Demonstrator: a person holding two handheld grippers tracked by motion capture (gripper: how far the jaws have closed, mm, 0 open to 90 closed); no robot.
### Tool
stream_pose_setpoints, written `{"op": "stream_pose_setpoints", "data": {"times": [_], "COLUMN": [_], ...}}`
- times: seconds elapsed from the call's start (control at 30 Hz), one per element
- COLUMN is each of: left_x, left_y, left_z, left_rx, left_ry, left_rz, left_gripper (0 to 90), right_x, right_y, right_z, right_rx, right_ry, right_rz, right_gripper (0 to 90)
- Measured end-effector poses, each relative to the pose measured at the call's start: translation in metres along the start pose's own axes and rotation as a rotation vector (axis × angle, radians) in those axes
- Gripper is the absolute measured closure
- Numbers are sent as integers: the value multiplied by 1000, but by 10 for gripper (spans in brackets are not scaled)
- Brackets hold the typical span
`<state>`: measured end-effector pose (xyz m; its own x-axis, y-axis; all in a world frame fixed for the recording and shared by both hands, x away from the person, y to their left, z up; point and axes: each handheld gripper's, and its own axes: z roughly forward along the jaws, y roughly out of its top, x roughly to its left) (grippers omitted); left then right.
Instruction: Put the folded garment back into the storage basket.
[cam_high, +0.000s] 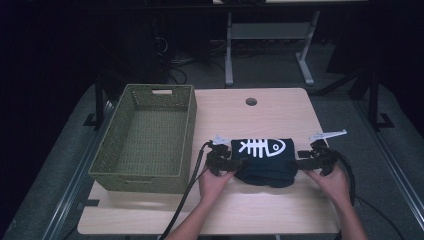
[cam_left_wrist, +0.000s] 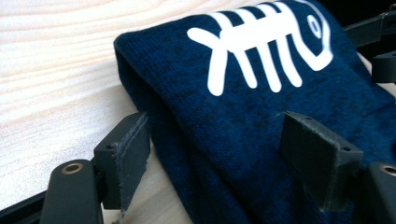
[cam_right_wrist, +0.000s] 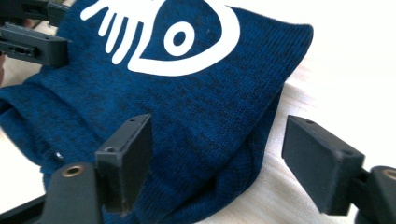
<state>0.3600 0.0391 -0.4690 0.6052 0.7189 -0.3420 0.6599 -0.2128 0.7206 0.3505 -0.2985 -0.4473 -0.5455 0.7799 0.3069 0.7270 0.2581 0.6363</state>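
Observation:
A folded dark blue garment with a white fish-skeleton print lies on the wooden table near its middle. My left gripper is at the garment's left end, held by a hand. In the left gripper view it is open, one pad on the table beside the fold and the other pad over the cloth. My right gripper is at the right end. In its own view it stands open, astride the garment's edge.
A green woven basket stands with nothing in it on the table's left side. A round cable hole sits near the far edge. Bare tabletop lies in front of and behind the garment. Cables trail from both grippers toward the near edge.

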Motion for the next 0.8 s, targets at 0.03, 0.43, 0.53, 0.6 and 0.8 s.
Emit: {"op": "stream_pose_setpoints", "data": {"times": [0.03, 0.43, 0.53, 0.6, 0.8], "left_x": [1, 3, 2, 2, 0], "left_y": [0, -2, -2, -2, -3], "left_z": [1, 5, 6, 6, 6], "left_rx": [6, 33, 35, 40, 40], "left_ry": [-5, -35, -36, -40, -49], "left_rz": [-5, -26, -26, -20, -17], "left_gripper": [250, 379, 418, 445, 537], "right_x": [0, -1, -1, -1, -2], "right_y": [0, 0, -1, -1, -1], "right_z": [2, 15, 18, 18, 20], "right_rx": [5, 42, 54, 53, 55], "right_ry": [1, -22, -30, -33, -31], "right_rz": [2, 19, 20, 39, 48], "right_gripper": [275, 469, 505, 532, 634]}}
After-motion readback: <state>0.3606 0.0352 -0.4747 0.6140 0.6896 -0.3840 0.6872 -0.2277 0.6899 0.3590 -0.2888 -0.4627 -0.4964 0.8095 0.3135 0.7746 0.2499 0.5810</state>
